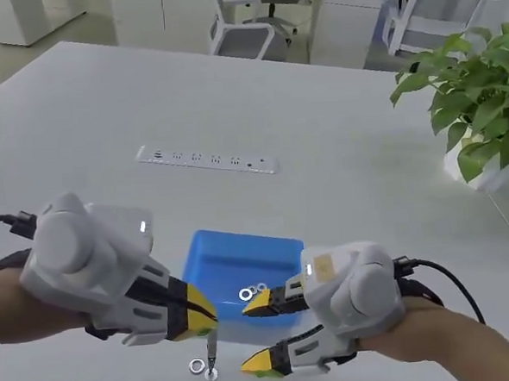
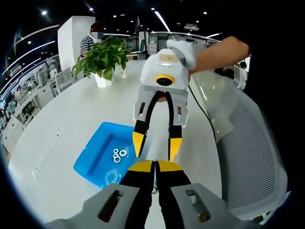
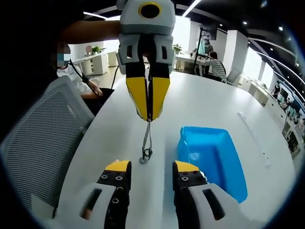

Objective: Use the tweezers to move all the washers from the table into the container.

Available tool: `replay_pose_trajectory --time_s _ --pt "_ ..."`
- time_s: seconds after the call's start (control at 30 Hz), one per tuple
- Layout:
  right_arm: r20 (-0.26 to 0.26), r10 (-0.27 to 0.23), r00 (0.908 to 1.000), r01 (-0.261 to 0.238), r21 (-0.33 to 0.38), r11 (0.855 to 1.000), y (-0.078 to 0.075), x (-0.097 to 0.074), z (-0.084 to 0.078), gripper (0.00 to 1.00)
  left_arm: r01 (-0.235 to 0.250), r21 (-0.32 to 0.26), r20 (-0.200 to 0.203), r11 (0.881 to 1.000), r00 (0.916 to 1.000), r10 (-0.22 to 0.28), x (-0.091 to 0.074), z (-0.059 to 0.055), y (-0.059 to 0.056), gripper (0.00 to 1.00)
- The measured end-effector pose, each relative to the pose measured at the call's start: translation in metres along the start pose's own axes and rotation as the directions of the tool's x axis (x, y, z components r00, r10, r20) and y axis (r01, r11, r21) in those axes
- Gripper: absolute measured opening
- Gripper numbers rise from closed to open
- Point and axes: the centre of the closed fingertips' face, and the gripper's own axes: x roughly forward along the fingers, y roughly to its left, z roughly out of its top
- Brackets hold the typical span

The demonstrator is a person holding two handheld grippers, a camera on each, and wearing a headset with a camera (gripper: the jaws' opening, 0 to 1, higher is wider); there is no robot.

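1. Room: open office with ceiling strip lights, and chairs (image 1: 253,18) beyond the table.
2. Table (image 1: 319,109): broad, white, matte.
3. Mesh chair (image 2: 248,138): at the table's near edge, seen in both gripper views.
4. Plant (image 1: 477,90): leafy, far right of the table.
5. Left hand-held gripper (image 1: 209,318): jaws clamped on the tweezers.
6. Right hand-held gripper (image 1: 250,333): jaws apart, holding nothing, beside the container's near rim.
7. Container (image 1: 233,257): blue tray between the grippers, holding washers (image 1: 252,292).
8. Power strip (image 1: 207,159): white, beyond the container.
9. Tweezers (image 3: 147,136): the right gripper view shows the tips down at a loose washer; the left gripper's own jaws largely hide them in its view.
10. Loose washers (image 1: 196,365): two on the table, before the container.
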Motion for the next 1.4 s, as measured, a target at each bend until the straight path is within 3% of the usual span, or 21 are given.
replay_pose_trajectory --time_s 0.33,0.67,0.77,0.93,1.4 --pt "-0.02 0.062 0.9979 -0.063 -0.071 0.995 0.004 0.022 0.006 0.24 0.003 0.003 -0.004 1.0 1.0 -0.003 0.0 -0.002 0.001 0.05" --pt "-0.029 0.093 0.9953 -0.095 -0.062 0.994 0.006 0.039 0.006 0.16 -0.005 0.003 -0.006 1.0 1.0 0.005 0.001 -0.002 0.001 0.05" --pt "-0.057 0.114 0.9918 -0.119 -0.076 0.99 0.01 0.043 0.002 0.12 -0.006 0.002 -0.008 1.0 1.0 0.006 0.001 -0.002 0.001 0.05" --pt "-0.067 0.108 0.9919 -0.114 -0.091 0.989 0.009 0.042 0.001 0.1 -0.011 0.002 -0.011 1.0 0.9999 0.011 0.001 -0.002 0.001 0.05" --pt "-0.061 0.082 0.9947 -0.084 -0.02 0.996 0.008 0.041 0.0 0.08 -0.019 0.017 -0.017 1.0 0.9997 0.02 0.004 -0.003 0.001 0.05"
